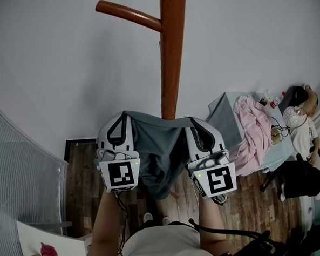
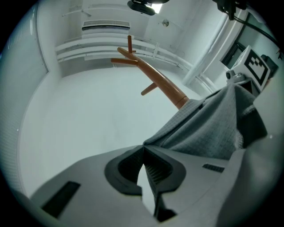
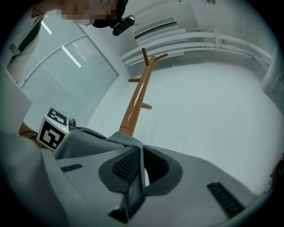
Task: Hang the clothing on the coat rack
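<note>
White wall (image 1: 65, 76), coat rack (image 1: 173, 53), grey clothing (image 1: 159, 157)

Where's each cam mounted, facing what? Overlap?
Head view: on head, steeply down at left gripper, right gripper, grey garment; forearm, torso show.
Left gripper view: on left gripper, up along its jaws at coat rack; right gripper's cube shows.
Right gripper view: on right gripper, up along jaws; left gripper's cube shows.
Shared: coat rack, grey garment.

One garment (image 1: 158, 163), one coat rack (image 1: 173, 53), two grippers (image 1: 122, 119) (image 1: 193, 122)
</note>
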